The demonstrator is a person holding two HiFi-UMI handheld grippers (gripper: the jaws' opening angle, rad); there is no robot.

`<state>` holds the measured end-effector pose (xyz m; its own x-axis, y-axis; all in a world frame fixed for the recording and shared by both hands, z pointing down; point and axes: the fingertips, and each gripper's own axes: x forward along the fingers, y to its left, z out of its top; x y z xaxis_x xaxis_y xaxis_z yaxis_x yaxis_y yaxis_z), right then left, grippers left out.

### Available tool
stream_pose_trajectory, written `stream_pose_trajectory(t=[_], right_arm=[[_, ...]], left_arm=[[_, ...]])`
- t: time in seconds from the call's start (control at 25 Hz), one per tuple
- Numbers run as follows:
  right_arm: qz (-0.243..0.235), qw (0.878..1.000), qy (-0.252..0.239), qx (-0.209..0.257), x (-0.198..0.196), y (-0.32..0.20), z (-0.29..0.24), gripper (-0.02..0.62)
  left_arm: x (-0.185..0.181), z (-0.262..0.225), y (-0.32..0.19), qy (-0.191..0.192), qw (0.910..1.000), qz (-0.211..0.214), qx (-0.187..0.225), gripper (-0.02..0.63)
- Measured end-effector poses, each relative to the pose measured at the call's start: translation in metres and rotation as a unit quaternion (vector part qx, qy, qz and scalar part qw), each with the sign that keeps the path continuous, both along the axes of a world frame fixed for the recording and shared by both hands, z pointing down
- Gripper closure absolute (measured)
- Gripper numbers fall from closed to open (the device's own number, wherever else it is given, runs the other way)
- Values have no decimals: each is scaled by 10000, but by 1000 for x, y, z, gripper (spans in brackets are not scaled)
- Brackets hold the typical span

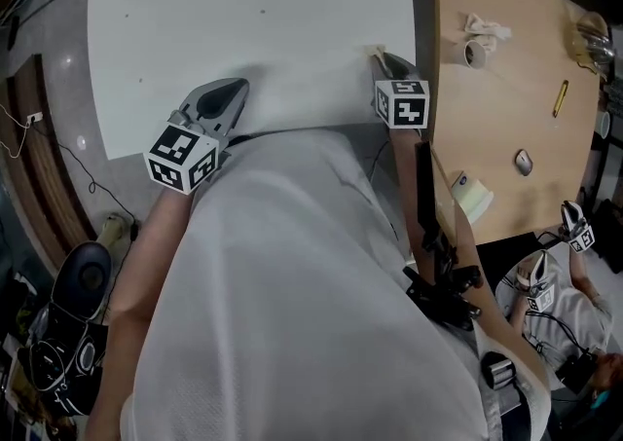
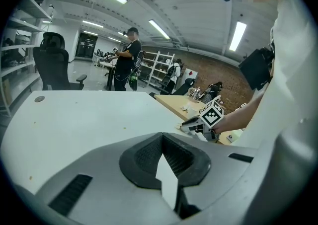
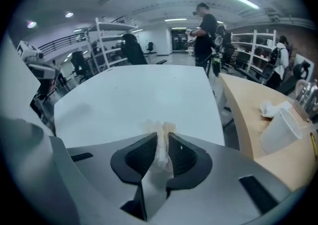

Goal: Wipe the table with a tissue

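The white table [image 1: 253, 20] fills the top of the head view. My right gripper [image 1: 386, 63] is near the table's right edge and is shut on a small crumpled tissue [image 3: 162, 150]. The tissue sticks out past the fingertips [image 1: 375, 52] and reaches down to the tabletop. In the left gripper view, the right gripper [image 2: 198, 127] shows low over the table's far corner. My left gripper [image 1: 222, 103] hovers over the near edge on the left. Its jaws are together with nothing between them [image 2: 162, 137].
A wooden table [image 1: 506, 108] adjoins on the right. On it are a crumpled tissue [image 1: 485, 28], a tape roll [image 1: 474, 55], a white cup [image 1: 473, 198], a yellow pen [image 1: 561, 98] and a mouse [image 1: 524, 163]. An office chair [image 1: 83, 278] stands lower left. A person [image 2: 124, 59] stands beyond the table.
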<state>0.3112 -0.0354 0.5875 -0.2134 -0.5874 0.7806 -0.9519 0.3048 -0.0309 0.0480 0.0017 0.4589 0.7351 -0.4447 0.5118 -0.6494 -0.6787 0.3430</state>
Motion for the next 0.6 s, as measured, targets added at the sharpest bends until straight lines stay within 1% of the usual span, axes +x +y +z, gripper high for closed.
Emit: stream_pose_trajectory(t=[0.08, 0.16, 0.24, 0.32, 0.36, 0.4, 0.44, 0.52, 0.6], right_arm=[[-584, 9983, -13, -48, -27, 4, 0, 522], [-1146, 9932, -116, -180, -54, 13, 1, 522], [-1645, 9849, -308, -448, -76, 23, 2, 522], [-2101, 9726, -652, -753, -95, 32, 1, 522], [-2248, 9677, -809, -807, -102, 34, -2, 522], [-2307, 9657, -904, -777, -105, 32, -5, 522], [-2289, 9663, -941, -703, -106, 27, -8, 522], [-2172, 9699, -941, -568, -106, 13, -13, 522], [-2158, 9711, -877, -510, -108, 2, -15, 522]], left_arm=[[4, 1, 0, -6, 10000, 0, -8, 601], [8, 0, -1, -5, 10000, -11, -4, 601], [11, -1, -3, -5, 10000, -44, 6, 601], [12, -2, -3, -20, 10000, -90, 18, 601], [12, -2, -3, -27, 9999, -114, 28, 601], [12, -3, -3, -30, 9999, -142, 44, 601], [10, -3, -4, -30, 9998, -179, 65, 601], [4, -5, -4, -30, 9995, -295, 91, 600], [-4, -4, -1, -24, 9990, -447, 70, 601]])
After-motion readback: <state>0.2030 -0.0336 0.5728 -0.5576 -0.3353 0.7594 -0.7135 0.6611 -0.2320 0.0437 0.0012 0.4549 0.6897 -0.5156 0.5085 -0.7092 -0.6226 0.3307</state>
